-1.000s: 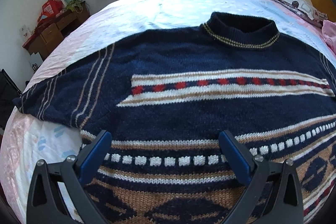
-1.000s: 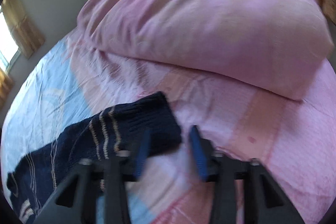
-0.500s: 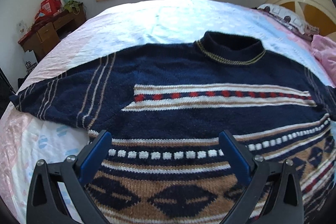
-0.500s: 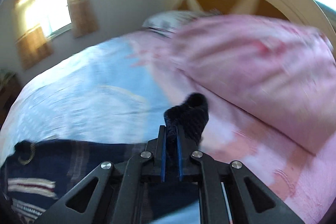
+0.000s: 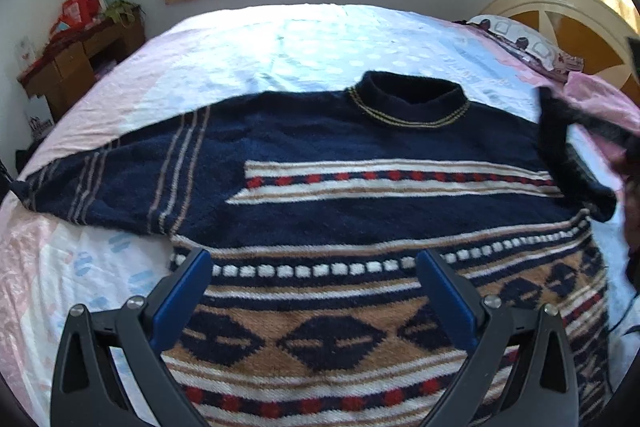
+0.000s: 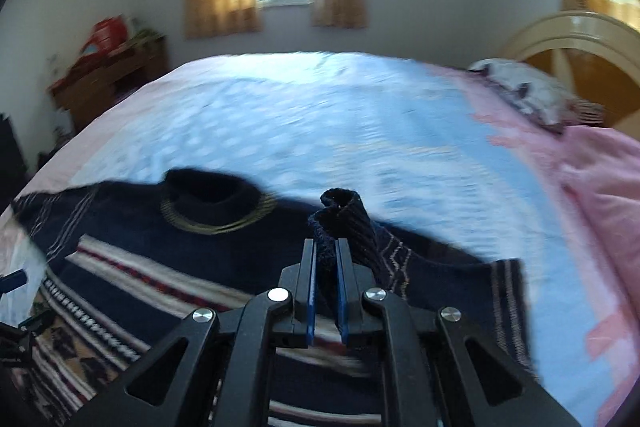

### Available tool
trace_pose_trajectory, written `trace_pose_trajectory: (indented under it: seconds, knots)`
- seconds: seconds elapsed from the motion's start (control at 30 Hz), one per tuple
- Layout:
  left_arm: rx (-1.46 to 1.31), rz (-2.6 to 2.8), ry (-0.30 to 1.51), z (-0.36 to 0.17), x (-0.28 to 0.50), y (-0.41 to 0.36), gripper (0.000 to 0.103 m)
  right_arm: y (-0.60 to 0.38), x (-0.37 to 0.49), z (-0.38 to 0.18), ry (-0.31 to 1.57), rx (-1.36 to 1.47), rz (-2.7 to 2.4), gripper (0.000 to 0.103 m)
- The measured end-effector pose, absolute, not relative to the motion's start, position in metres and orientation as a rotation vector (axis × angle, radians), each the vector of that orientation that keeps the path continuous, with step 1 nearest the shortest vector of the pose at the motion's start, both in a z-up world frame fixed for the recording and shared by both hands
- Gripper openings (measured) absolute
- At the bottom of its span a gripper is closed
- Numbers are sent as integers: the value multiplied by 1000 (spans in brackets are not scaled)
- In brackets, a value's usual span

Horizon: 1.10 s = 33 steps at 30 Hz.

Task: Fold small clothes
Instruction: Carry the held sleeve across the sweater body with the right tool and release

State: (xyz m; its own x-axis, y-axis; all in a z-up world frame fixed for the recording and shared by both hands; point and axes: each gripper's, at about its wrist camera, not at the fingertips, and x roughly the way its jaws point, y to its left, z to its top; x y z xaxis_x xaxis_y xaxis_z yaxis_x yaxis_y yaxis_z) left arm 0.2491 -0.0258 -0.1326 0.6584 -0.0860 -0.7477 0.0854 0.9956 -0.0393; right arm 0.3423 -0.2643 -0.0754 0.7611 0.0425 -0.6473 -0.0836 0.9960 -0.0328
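The sweater (image 5: 360, 187) lies flat on the bed (image 5: 280, 43), under and ahead of the left tool (image 5: 314, 279), whose jaws gape empty. The right tool (image 6: 325, 259) pinches the cuff (image 6: 340, 211), raised. Soft, thick knit, probably droopy: grip ribbed edges.
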Motion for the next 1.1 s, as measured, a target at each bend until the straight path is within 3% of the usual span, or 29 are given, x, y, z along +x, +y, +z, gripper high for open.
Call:
trace_pose_trajectory:
  seconds: [0.17,0.2,0.23,0.3,0.47,0.8,1.03,1.07,1.1]
  knots:
    - [-20,-142,853,-129,245,-35,103,-232,342,-110,732,-19,167,10]
    - [-15,-148,855,-128,245,-38,103,-234,339,-114,737,5,188,22]
    - [-15,-158,860,-127,246,-42,103,-236,333,-116,744,21,202,48]
    - [-32,-183,875,-127,252,-52,103,-252,319,-115,736,61,225,68]
    - [-11,-262,895,-131,271,-99,102,-328,284,-99,614,136,84,68]
    - [29,-341,967,-143,332,-194,74,-423,262,-115,529,325,-158,68]
    - [-11,-333,1046,-167,362,-223,72,-416,252,-111,485,250,-160,68]
    - [-18,-314,1009,-165,362,-224,70,-413,253,-110,481,236,-159,68]
    - [-32,-300,989,-163,362,-223,52,-413,252,-111,479,233,-157,68]
